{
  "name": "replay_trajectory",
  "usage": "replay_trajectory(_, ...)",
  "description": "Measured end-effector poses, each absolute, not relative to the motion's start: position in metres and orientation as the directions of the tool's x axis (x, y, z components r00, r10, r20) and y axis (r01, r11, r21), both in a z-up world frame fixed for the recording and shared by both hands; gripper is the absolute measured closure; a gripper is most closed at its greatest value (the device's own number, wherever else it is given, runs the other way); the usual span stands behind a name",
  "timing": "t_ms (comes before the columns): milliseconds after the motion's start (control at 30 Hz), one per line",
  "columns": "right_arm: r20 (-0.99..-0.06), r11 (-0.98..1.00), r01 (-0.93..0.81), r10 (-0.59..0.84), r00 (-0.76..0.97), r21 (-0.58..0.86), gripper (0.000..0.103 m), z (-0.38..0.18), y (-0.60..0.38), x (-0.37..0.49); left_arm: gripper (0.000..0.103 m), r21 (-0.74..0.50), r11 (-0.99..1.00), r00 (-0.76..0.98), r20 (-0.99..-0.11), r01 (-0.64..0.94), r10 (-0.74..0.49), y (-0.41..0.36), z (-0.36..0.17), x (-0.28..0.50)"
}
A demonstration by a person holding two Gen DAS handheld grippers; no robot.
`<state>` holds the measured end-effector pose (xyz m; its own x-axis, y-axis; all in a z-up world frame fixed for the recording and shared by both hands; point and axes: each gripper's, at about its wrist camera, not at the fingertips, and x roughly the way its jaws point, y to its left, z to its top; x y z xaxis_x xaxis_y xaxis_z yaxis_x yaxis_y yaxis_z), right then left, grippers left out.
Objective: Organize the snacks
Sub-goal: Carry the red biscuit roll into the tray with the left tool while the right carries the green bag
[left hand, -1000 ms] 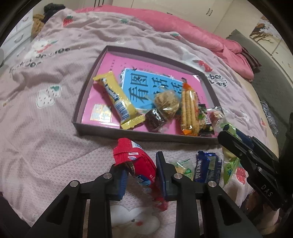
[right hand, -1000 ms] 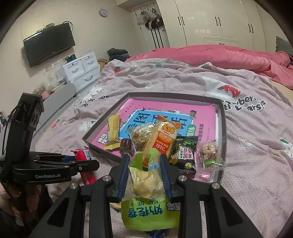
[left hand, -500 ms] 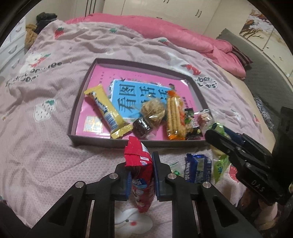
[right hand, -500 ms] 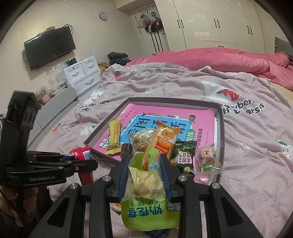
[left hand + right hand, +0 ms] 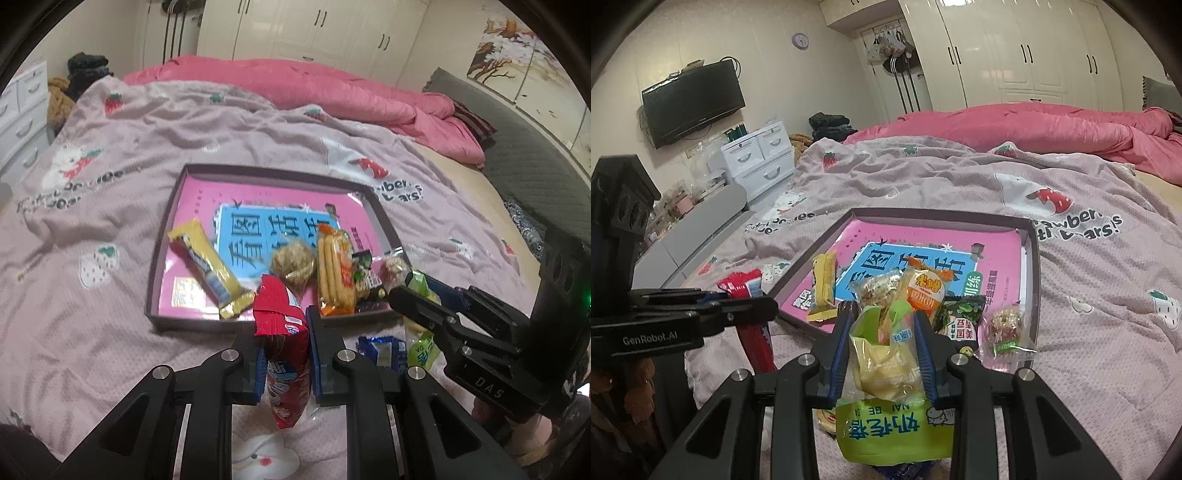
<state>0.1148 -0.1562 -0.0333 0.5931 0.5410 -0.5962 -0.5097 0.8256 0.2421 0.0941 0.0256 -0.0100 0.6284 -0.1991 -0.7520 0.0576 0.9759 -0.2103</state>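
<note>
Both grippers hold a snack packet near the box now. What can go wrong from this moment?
1. The left gripper pinches the red packet at its middle; the loose lower end could slip or snag on the box wall.
2. The near row in the box is crowded, so the green packet in the right gripper may land on the orange biscuit pack.
3. The two grippers are close and might collide.

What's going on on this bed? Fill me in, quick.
A person is sorting snacks into a shallow box on the bed, with a gripper in each hand. The left gripper is clamped on a red snack packet, held in front of the box's near edge. The right gripper is clamped on a green and yellow snack bag. Several snacks already lie along the box's near side, among them a yellow bar. A blue packet lies on the blanket.
</note>
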Motion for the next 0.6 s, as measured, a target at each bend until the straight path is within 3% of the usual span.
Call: replay_trajectory(600, -0.566, 0.833, -0.491, 0.540, 0.623, 0.255, 0.070, -0.023, -0.163, 0.121, 0.084, -0.186, 0.981, 0.670, -0.721, 0.062, -0.179, 0.023, 0.005, 0.106)
